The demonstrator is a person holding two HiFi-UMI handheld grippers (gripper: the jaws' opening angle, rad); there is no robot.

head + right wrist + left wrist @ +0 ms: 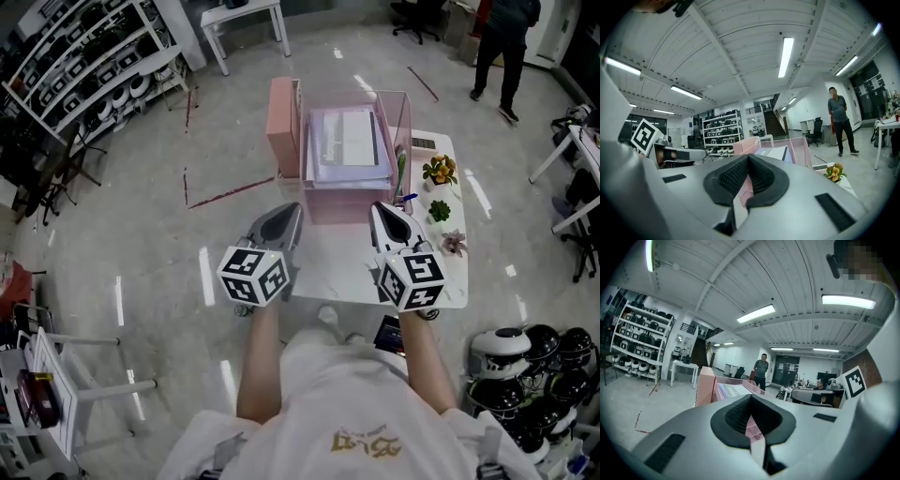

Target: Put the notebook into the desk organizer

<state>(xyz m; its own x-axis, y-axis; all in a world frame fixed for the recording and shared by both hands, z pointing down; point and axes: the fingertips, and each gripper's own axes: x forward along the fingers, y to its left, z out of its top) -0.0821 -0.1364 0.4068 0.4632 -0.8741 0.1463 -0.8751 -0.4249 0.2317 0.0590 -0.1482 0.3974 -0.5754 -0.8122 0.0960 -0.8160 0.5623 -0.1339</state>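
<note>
The pink desk organizer (281,131) stands at the far side of the white table (328,272). A pale purple and white notebook (347,141) lies in its clear pink compartment; it also shows in the left gripper view as the notebook (733,390) and in the right gripper view as the notebook (776,152). My left gripper (291,211) and right gripper (382,211) hover side by side over the table's near part, a short way in front of the organizer. Both are shut with nothing between the pads, which meet in a line on the left gripper (750,408) and the right gripper (747,161).
Three small potted plants (439,171) line the table's right side, with a green pen (401,173) beside the organizer. A person (506,47) stands far back right. Helmets (525,366) are piled on the floor at the right, and shelves (84,66) stand at the left.
</note>
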